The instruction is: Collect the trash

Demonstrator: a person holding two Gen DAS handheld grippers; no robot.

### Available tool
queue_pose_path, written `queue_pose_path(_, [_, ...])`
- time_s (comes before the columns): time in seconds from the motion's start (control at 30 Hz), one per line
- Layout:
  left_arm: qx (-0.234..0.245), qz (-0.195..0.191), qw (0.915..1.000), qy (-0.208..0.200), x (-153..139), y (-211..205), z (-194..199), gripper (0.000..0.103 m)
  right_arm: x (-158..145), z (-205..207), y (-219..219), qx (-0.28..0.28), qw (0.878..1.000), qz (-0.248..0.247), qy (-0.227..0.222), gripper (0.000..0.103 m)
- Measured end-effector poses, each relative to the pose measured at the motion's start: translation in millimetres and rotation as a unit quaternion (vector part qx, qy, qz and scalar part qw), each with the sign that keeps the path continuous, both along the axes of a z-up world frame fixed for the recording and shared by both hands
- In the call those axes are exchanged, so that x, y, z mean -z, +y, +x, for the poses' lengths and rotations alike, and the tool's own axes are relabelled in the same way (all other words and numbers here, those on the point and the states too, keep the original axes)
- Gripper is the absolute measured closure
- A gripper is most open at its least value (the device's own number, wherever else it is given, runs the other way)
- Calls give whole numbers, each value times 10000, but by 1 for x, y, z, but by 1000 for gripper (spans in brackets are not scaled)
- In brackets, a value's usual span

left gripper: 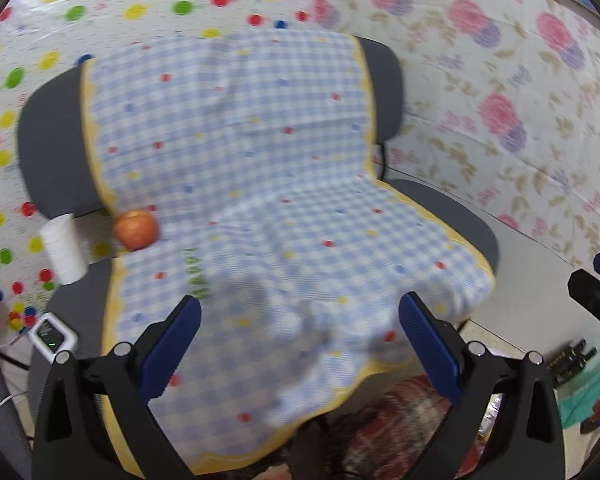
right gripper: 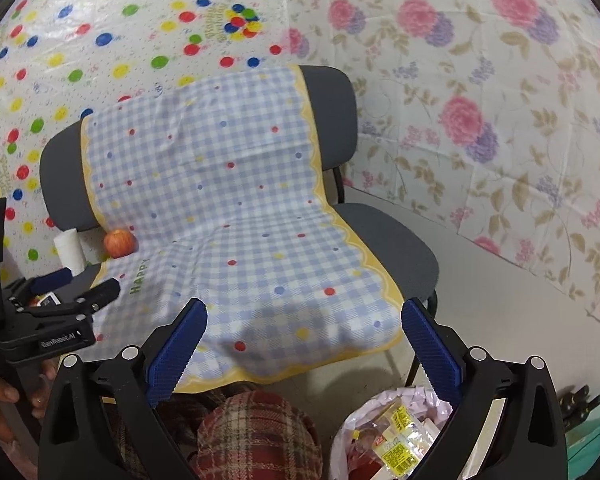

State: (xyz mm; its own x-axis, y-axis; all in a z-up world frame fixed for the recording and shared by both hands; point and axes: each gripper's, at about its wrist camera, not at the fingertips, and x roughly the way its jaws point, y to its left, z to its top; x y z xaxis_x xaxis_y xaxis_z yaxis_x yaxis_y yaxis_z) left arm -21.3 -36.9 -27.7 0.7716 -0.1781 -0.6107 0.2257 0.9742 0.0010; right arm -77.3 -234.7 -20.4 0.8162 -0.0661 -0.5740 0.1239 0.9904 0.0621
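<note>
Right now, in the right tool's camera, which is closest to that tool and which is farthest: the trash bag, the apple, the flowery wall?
1. Pale plastic trash bag with wrappers, just below the right tool.
2. Red apple on the chair, far left.
3. Pink flowery wall sheet, behind everything.

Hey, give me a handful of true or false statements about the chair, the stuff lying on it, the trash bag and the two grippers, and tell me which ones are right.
1. An apple lies on the chair seat at the foot of the backrest. True.
2. The checked cloth lies crumpled on the floor. False: it is draped over the chair, covering backrest and seat.
3. The right gripper holds a wrapper. False: its jaws stand open with nothing between them.
4. The trash bag on the floor already holds yellow-labelled wrappers. True.
5. The white roll stands beside the apple. True.
6. The left gripper is shut on the apple. False: it is open, well apart from the apple.
</note>
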Motion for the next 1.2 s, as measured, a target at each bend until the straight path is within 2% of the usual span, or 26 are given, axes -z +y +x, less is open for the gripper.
queue_pose_path(0.2, [-589, 214, 9980, -55, -6, 40, 5, 7, -3, 17, 27, -339, 9994, 2, 38, 6])
queue_pose_path(0.33, [-761, 202, 9969, -13, -7, 59, 8, 7, -3, 26, 39, -475, 9989, -3, 49, 6])
queue_pose_path(1.2, [-868, 141, 9961, 33, -9, 71, 13, 7, 0, 41, 40, -510, 9987, -40, 90, 6])
